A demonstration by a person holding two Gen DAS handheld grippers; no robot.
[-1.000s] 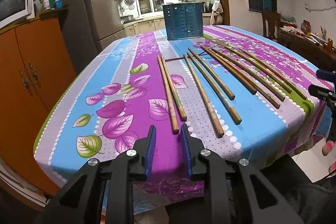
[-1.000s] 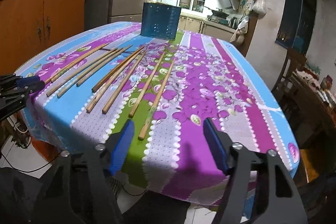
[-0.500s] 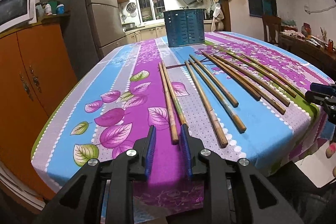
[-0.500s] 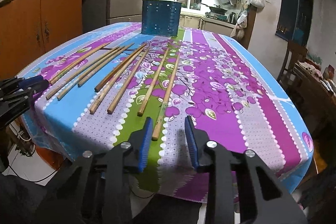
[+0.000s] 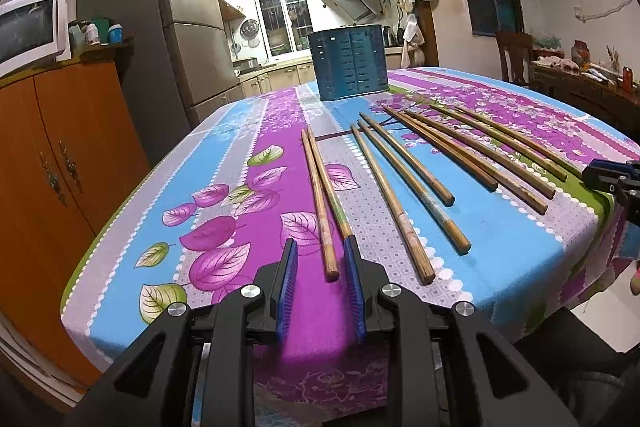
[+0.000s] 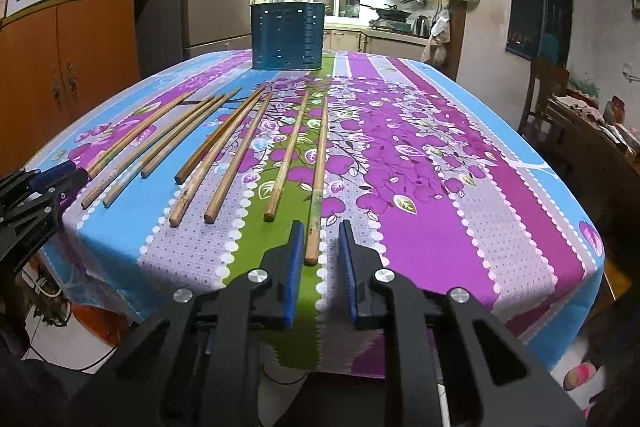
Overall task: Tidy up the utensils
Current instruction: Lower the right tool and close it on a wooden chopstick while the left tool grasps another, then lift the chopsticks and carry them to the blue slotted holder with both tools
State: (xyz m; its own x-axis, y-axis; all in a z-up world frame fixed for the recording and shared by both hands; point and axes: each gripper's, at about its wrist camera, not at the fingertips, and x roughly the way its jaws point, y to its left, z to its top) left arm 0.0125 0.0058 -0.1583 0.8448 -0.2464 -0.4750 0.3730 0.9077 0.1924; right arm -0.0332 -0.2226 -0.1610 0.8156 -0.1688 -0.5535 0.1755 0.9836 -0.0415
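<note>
Kitchen light falls on a desk (image 5: pixel 224 163) draped in a purple-and-blue flowered cloth, where wooden chopsticks (image 5: pixel 404 163) lie fanned in loose pairs, every long axis running from your near edge toward the blue perforated holder (image 5: pixel 350 65) standing upright at the far end. Your right tongs (image 6: pixel 320 239) straddle the near butt of the rightmost chopstick (image 6: pixel 318 167), its shaft stretching straight ahead of you; the jaws are closing, a sliver of gap on each side, pads not yet pressing by the look of it. Your left tongs (image 5: pixel 320 255) stand narrowly apart, gripping nothing, about the near end of the leftmost stick (image 5: pixel 320 203), its partner just beside the right pad. Each hand is nearer its own end of the row; the holder lies well beyond both.
</note>
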